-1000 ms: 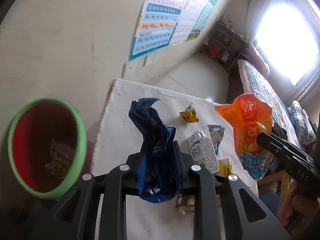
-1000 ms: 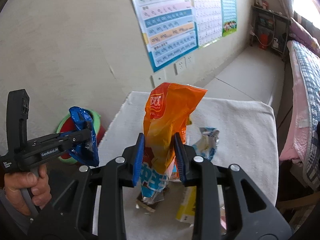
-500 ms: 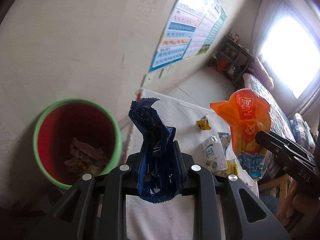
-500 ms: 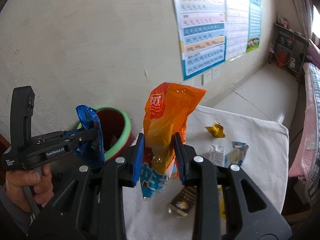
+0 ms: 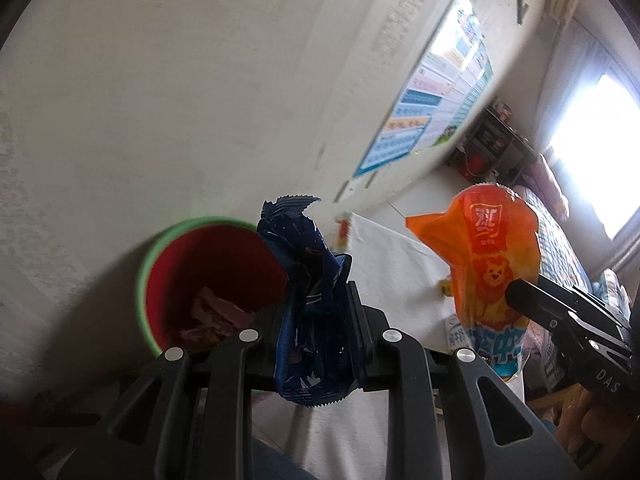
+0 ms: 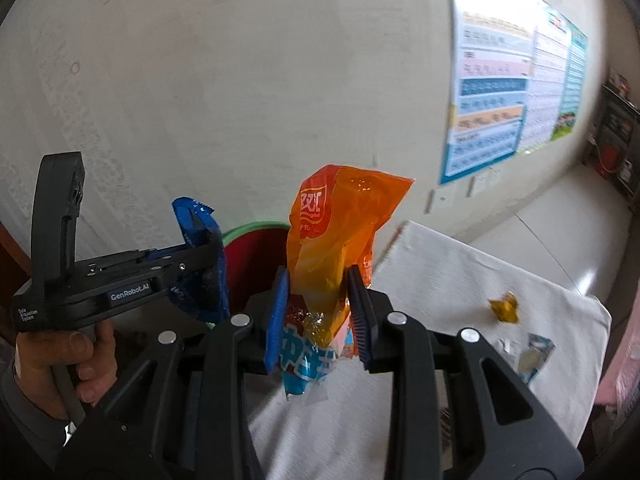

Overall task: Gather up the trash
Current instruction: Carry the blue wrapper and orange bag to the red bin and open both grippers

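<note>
My left gripper (image 5: 318, 316) is shut on a crumpled dark blue wrapper (image 5: 310, 304), held upright just right of a red bin with a green rim (image 5: 200, 268). Some trash lies in the bin's bottom. My right gripper (image 6: 318, 314) is shut on an orange snack bag (image 6: 332, 240), which also shows at the right of the left wrist view (image 5: 490, 264). In the right wrist view the left gripper (image 6: 200, 264) carries the blue wrapper (image 6: 202, 264) in front of the bin (image 6: 256, 248), and a hand (image 6: 72, 356) grips its handle.
A table with a white cloth (image 6: 460, 288) stands right of the bin; on it lie a yellow wrapper (image 6: 505, 307) and a small carton piece (image 6: 534, 354). A plain wall with posters (image 6: 492, 100) runs behind. A bed (image 5: 560, 240) lies at the far right.
Both grippers have swung left from over the table toward the bin, each still holding its wrapper. The bin has shifted from the far left to near the centre in both views.
</note>
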Available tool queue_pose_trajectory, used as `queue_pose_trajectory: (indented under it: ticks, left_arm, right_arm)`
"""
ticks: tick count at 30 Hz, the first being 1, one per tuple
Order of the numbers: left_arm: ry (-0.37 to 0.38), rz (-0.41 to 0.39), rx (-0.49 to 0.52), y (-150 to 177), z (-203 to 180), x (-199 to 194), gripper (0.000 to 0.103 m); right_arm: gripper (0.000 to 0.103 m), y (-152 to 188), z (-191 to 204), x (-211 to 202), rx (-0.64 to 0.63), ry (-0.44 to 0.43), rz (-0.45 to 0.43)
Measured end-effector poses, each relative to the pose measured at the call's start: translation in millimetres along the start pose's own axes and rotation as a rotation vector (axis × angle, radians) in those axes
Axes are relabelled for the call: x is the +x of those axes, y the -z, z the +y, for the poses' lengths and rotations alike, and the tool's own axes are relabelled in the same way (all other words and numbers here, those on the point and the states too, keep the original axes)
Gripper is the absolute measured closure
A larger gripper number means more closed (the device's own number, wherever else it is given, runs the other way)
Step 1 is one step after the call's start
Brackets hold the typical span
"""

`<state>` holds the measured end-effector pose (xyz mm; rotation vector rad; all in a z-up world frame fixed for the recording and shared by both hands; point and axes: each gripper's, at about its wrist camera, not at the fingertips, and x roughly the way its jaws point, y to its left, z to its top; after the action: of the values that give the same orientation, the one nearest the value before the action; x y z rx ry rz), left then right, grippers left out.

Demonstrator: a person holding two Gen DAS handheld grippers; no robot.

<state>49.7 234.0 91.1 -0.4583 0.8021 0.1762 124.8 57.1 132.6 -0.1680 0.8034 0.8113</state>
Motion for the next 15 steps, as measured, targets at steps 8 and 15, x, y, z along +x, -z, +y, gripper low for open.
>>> queue_pose_trajectory:
  ticks: [8, 15]
  left_arm:
    - [-0.030, 0.010, -0.038, -12, 38, 0, 0.081]
    - [-0.040, 0.029, -0.070, -18, 68, 16, 0.081]
  right_arm:
    - [0.074, -20, 28, 31, -0.036, -0.043, 0.026]
    - [0.074, -30, 42, 71, -0.050, -0.097, 0.058]
